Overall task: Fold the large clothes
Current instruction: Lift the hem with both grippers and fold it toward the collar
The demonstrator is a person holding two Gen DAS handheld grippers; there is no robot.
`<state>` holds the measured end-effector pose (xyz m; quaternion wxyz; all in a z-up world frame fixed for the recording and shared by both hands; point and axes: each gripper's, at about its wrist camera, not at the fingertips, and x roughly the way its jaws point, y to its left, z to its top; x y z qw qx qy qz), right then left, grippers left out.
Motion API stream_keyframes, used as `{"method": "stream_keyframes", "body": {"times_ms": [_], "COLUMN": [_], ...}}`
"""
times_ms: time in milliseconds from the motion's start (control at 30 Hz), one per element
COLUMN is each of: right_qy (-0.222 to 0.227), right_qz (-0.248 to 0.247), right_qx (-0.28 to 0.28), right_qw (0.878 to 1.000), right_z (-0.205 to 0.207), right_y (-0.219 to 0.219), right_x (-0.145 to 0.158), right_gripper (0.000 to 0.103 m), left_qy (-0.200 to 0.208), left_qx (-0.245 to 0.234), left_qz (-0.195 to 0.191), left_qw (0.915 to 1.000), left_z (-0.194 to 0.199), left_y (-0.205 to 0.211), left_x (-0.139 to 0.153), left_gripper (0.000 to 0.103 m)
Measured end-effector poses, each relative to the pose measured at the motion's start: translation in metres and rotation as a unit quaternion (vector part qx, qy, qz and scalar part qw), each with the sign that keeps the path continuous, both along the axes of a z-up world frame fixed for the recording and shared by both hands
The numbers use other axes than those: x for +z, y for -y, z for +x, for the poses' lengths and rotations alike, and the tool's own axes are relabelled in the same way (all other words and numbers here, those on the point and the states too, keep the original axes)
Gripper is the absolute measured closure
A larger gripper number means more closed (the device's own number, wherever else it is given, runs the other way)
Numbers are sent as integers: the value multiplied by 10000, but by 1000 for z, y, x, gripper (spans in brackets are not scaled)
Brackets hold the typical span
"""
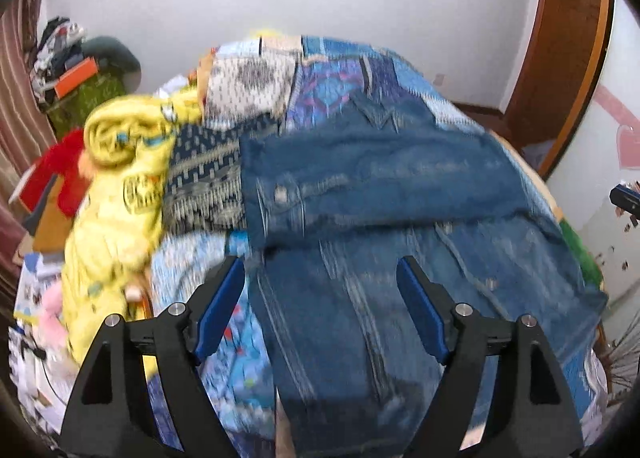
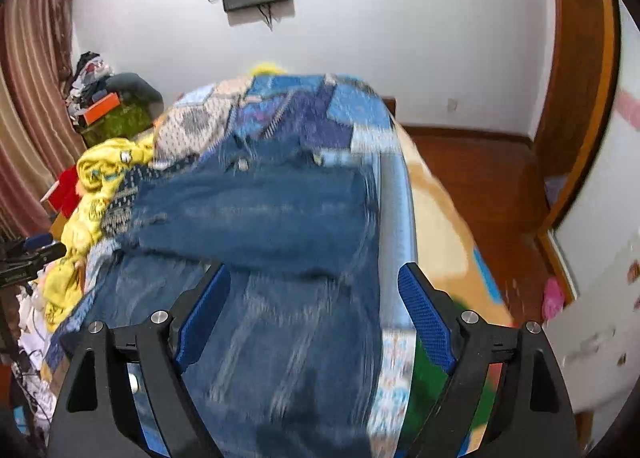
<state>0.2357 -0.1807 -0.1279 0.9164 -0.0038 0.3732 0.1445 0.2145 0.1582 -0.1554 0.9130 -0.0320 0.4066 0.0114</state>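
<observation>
A pair of blue denim jeans lies on the bed, with one part folded crosswise over the rest; it also shows in the right wrist view. My left gripper is open and empty, hovering over the near part of the jeans. My right gripper is open and empty too, above the jeans near the bed's right edge. The other gripper's tip shows at the right edge of the left view and at the left edge of the right view. Both views are motion-blurred.
A patchwork blue bedspread covers the bed. A yellow garment and a patterned dark cloth lie left of the jeans. Clutter piles stand at the far left. A wooden door and red-brown floor are at right.
</observation>
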Motion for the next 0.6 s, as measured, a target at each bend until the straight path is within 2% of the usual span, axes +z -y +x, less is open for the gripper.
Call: {"method": "stream_keyframes", "body": {"times_ms": [300,467,600], "right_qy": [-850,-1364,-1508], "right_qz": [58,442,907], "right_qx": [-373,-495,-588], "right_qw": [9957,9884,9826], "right_z": [-37,-47,-55], "right_y": [19,30,37], "right_x": [-55,-79,-85], "right_gripper": [19,19,19], "left_qy": [-597,-911,-1032], "left_qx": [202,883,1083], "left_qz": [-408,-577,-1218], "left_qw": [9972,9902,9812], "left_z": [-48,-65,-78], "left_y": [-2,-12,-24], "left_x": [-50,-79,-93], "left_gripper": [25,25,26]}}
